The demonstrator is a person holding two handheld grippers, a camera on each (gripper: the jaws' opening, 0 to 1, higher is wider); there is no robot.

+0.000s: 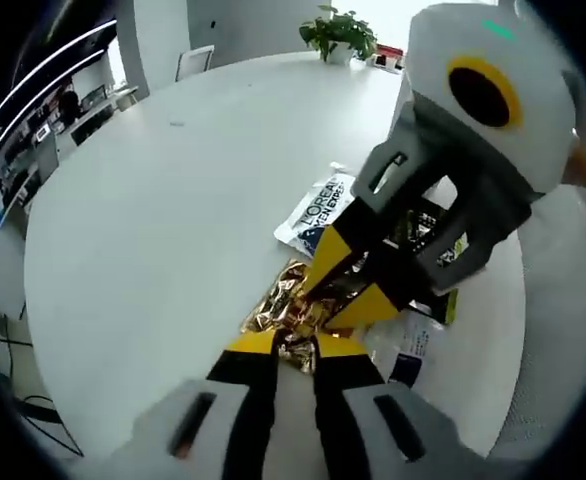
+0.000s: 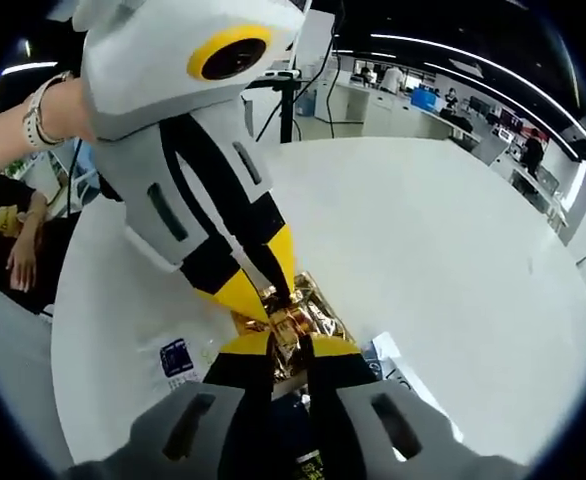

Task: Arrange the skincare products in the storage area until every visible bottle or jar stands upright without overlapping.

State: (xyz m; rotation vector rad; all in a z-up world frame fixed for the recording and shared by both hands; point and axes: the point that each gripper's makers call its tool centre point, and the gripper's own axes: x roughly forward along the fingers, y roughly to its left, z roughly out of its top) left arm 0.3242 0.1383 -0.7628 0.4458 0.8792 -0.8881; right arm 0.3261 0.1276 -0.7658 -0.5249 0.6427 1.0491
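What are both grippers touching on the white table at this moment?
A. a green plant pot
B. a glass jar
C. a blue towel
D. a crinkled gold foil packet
D: both the left gripper and the right gripper have their yellow tips on the gold foil packet, which lies on the white table.

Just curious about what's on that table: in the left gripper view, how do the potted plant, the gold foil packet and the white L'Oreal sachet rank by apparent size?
1. gold foil packet, partly hidden by the grippers
2. white L'Oreal sachet, looks close to it, so their order is unsure
3. potted plant, smallest, but it stands far across the table
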